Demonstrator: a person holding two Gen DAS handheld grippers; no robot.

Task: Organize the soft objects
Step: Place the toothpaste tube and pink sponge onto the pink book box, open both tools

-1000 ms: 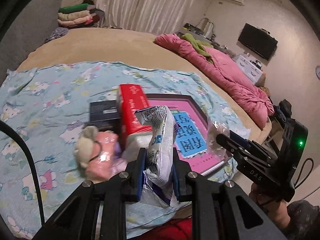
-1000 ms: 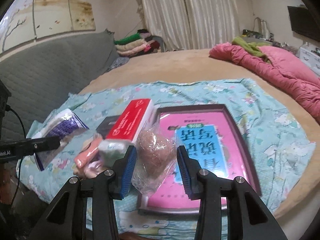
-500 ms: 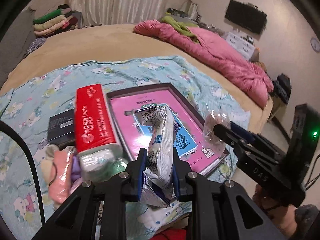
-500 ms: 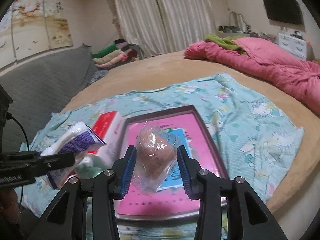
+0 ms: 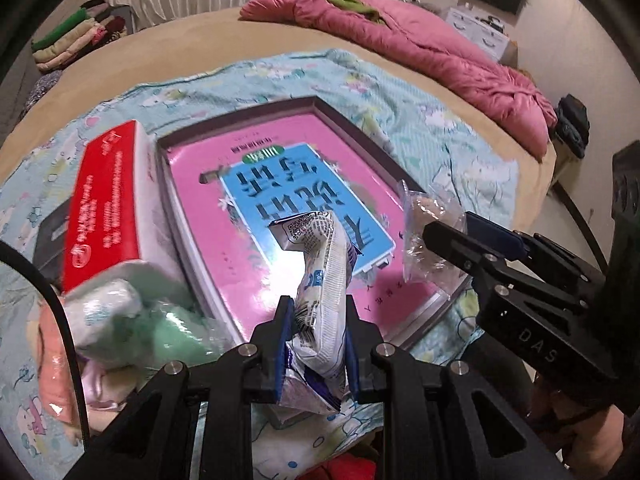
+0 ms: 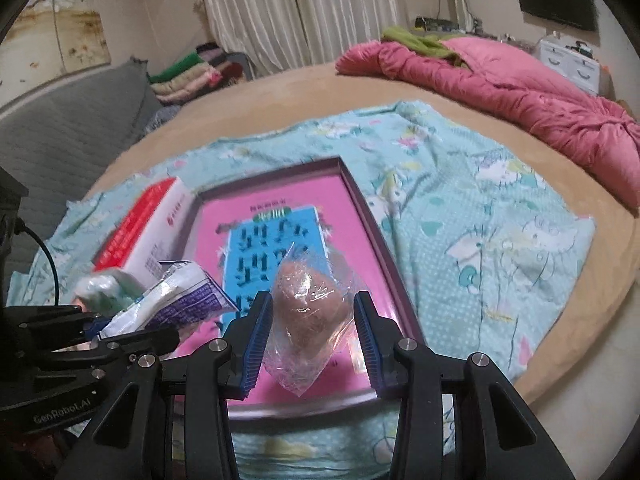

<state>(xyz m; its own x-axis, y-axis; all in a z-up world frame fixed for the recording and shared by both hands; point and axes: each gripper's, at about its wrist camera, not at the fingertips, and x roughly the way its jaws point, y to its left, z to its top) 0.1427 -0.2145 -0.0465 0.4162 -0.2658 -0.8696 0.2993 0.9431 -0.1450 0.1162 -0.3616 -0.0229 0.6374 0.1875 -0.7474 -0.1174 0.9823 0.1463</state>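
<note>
Two soft packs, one in each claw, over the pink tray

Our left claw (image 5: pixel 314 344) pinches a crinkly white packet (image 5: pixel 320 280) near its bottom end, so the top flops forward, away from the claw. It looks light and squashy, and the shiny wrap may slip, so we squeeze the thick middle, not a thin edge. Our right claw (image 6: pixel 314 336) pinches a clear bag with a soft brown lump (image 6: pixel 310 312) inside, pads on both sides of the lump. It looks light too, and the thin bag could tear. Just below and ahead of both claws lies the pink tray (image 6: pixel 360 208) on the bed. A red box (image 5: pixel 104 204) sits left of our left claw.
</note>
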